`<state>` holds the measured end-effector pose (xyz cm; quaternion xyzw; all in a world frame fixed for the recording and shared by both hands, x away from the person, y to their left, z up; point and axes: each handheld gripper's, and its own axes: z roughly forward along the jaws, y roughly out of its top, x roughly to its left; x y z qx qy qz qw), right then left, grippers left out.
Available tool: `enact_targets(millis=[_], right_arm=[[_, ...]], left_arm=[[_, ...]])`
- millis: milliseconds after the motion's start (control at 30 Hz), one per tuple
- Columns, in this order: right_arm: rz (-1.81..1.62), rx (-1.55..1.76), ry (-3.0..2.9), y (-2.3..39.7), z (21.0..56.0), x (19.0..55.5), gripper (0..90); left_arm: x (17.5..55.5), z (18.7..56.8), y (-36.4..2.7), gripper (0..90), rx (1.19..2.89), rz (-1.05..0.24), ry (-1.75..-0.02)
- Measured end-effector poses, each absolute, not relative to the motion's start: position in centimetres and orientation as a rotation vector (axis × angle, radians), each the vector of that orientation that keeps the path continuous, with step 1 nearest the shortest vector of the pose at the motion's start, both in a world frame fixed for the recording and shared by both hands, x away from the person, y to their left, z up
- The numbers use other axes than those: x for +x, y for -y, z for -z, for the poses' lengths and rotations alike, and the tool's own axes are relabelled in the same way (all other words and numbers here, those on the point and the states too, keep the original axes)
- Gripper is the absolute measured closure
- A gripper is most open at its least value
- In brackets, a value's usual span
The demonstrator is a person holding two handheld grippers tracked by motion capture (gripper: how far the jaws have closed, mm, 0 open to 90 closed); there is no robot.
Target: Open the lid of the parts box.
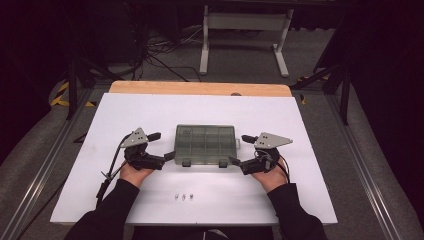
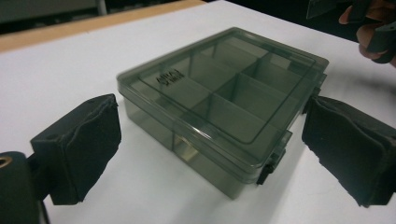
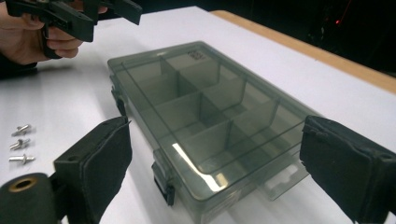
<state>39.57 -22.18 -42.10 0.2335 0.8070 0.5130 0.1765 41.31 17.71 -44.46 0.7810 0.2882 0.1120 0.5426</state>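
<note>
A closed smoky-clear compartment box lies in the middle of the white board, its two latches facing me. My left gripper points at the box's near left corner. In the left gripper view its open jaws straddle that corner of the box, the pads standing off the walls. My right gripper is at the near right corner. Its jaws are also open around the box, and the pads do not press on it. Three small silver screws lie in front.
A wooden table edge runs behind the board. Beyond it a white table frame and cables are on the floor. Aluminium rails flank the board. The other hand's gripper appears far off in each gripper view.
</note>
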Motion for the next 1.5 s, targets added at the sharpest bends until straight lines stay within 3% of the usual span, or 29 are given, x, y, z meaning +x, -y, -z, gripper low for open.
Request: enact_targets(millis=[533,933,1500], right_arm=[[-1.362,0.711,-2.4,22.0,43.9,39.8,22.7],[-1.302,0.753,-2.436,22.3,44.4,39.8,35.9],[-1.258,0.771,-2.477,22.3,44.7,39.8,52.9]], left_arm=[[40.7,45.5,-17.4,19.7,1.988,-0.279,-0.663],[40.8,46.1,-16.8,29.0,2.081,-0.219,-0.622],[40.5,46.1,-16.6,52.3,2.126,-0.189,-0.576]])
